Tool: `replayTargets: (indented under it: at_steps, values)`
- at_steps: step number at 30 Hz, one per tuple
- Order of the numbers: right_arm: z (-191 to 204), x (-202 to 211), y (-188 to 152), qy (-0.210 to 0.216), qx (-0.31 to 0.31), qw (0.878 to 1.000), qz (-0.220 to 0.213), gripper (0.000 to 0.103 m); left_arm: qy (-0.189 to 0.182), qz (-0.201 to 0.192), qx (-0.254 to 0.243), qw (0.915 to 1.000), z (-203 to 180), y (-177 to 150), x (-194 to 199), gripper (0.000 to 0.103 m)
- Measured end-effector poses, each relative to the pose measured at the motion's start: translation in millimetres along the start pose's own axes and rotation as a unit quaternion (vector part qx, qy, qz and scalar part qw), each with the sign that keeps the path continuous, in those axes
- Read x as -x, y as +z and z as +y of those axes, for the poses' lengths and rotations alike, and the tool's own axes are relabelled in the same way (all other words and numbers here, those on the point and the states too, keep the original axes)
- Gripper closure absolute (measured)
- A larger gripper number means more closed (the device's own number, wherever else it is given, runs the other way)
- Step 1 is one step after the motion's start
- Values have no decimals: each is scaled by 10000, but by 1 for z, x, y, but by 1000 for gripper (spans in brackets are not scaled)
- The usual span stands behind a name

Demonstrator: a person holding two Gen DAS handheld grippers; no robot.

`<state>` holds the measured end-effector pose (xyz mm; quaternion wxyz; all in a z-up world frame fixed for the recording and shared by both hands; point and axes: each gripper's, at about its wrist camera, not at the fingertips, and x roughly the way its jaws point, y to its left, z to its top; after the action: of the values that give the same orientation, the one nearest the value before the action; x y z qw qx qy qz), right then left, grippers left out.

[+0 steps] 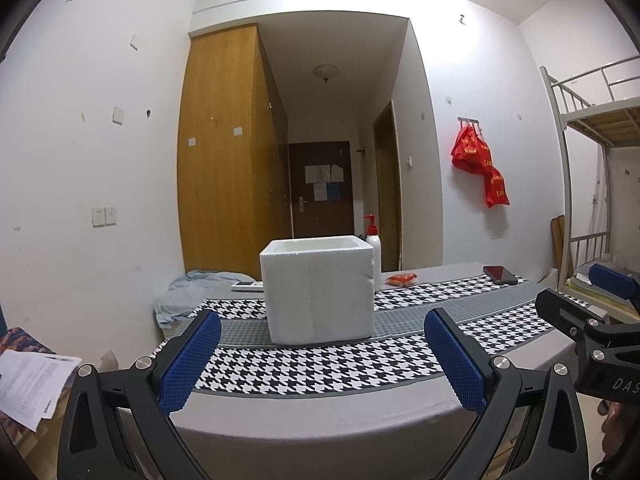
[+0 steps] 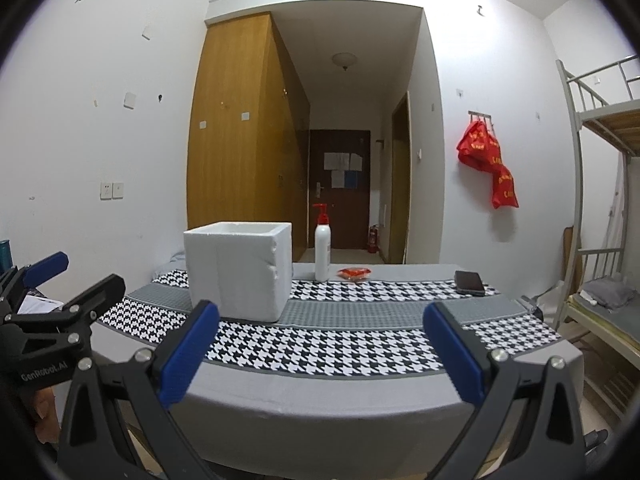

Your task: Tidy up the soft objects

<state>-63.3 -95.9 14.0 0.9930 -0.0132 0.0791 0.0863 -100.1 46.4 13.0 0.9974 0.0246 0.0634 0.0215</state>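
both the left hand-held gripper (image 1: 320, 364) and right hand-held gripper (image 2: 320, 360) hover released off the bench's (image 2: 320, 412) near edge; nothing is grasped yet. the white foam box (image 2: 239, 270) stands left of centre, and the red soft packet (image 2: 353, 272) near the far edge likely calls for a reach.

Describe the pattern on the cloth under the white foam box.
Black-and-white houndstooth bands with grey stripes on the cloth; the right wrist view shows it best.

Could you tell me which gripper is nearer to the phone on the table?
Right. The right gripper faces the table with the phone ahead to its right; the left gripper sits further left, facing the foam box.
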Motion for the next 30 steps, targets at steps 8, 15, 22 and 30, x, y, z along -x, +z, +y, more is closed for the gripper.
replayTargets:
  at_steps: [8, 15, 22, 30]
  values:
    - [0, -1, -1, 8, -29, 10000, 61, 0, -19, 58, -1, 10000, -2, -3, -3, 1]
    - [0, 0, 1, 17, -22, 10000, 44, 0, 22, -3, 33, 10000, 0, 0, 0, 1]
    - [1, -1, -1, 35, 5, 10000, 64, 0, 33, -7, 40, 10000, -1, 0, 0, 1]
    - [1, -2, -2, 37, -2, 10000, 86, 0, 48, 12, 60, 10000, 0, 1, -2, 1]
